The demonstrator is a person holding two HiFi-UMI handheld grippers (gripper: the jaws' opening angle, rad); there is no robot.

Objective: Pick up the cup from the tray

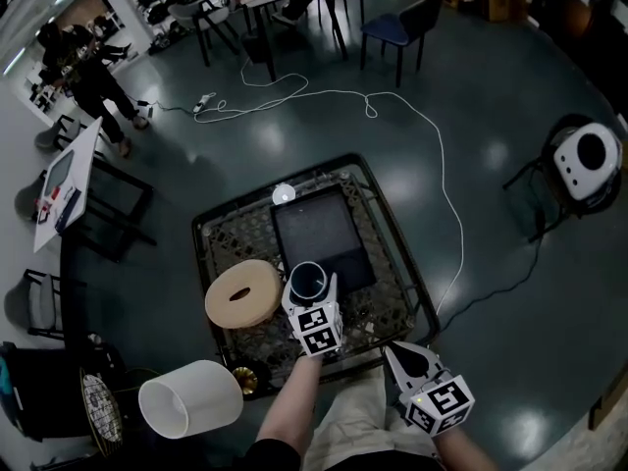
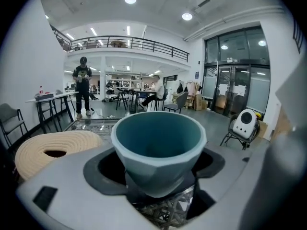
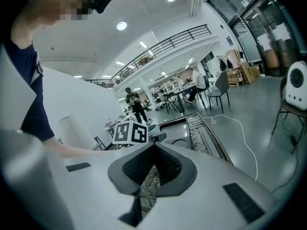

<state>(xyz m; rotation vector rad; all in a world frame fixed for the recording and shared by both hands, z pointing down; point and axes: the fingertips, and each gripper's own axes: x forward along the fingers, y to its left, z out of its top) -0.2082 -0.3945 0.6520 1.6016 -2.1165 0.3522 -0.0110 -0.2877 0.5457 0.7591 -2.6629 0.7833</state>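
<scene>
left gripper (image 1: pixel 310 294) has the cup (image 1: pixel 307 281). jaws are part-open and clamped on its lower body, one on each side. cup is upright, teal inside, looks empty. we place it at the near-left corner of the tray (image 1: pixel 324 235), just off the dark surface. in the left gripper view we see wicker weave under the cup base, not tray. we can't tell if the base touches the weave or hangs clear of it.

right gripper (image 1: pixel 397 353) is nearer us than the tray and off to its right, past the table (image 1: pixel 392 238) edge. its jaws are pinched together, only a thin slit between them, nothing held.

the tray lies flat, about mid-table on the wicker top. a small white disc (image 1: pixel 284 193) sits at the tray's far-left corner, touching or just beside it. a beige ring (image 1: pixel 243 293) lies left of the tray's near end, just beside the cup. a white cylinder (image 1: pixel 189 397) is further toward us and left of the tray, off the table. a white cable (image 1: pixel 446 199) runs over the floor, right of the tray and beyond it.
</scene>
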